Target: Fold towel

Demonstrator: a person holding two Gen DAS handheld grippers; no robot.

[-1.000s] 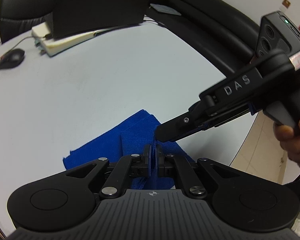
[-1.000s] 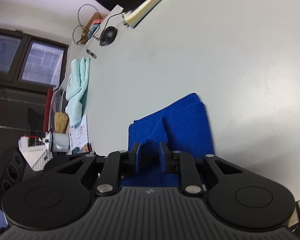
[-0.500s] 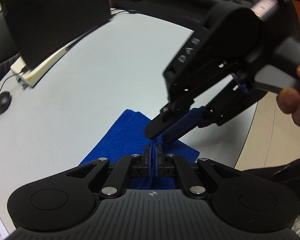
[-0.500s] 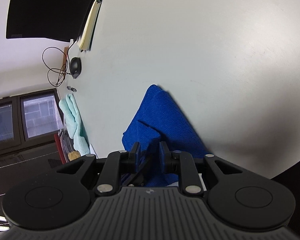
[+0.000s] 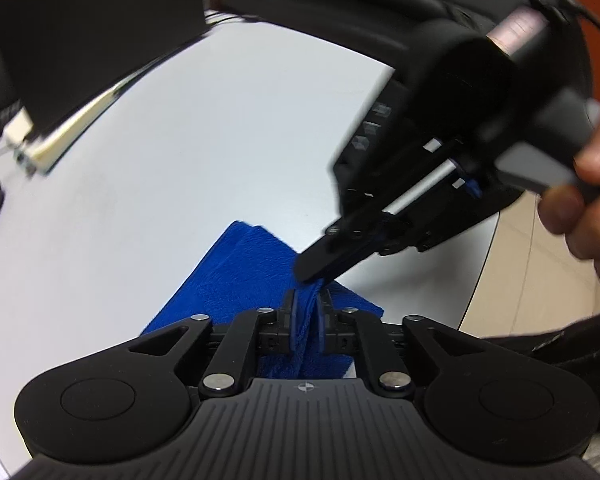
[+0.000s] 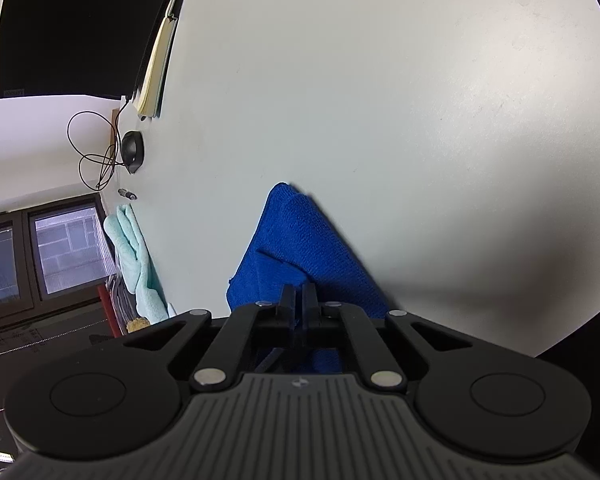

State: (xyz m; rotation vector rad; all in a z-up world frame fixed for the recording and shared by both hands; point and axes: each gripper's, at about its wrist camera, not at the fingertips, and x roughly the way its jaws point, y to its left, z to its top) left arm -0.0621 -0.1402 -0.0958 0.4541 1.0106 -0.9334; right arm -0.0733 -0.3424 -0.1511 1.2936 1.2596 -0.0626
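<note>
Left gripper [image 5: 307, 307] pinched on blue towel [image 5: 240, 272], right gripper [image 6: 299, 300] clamped beside it, fingertips nearly meeting

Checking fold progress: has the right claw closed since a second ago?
Yes. In the right wrist view the right claw stood apart around a raised towel corner; now its fingers are nearly together, pinching that corner, with the table behind.
</note>
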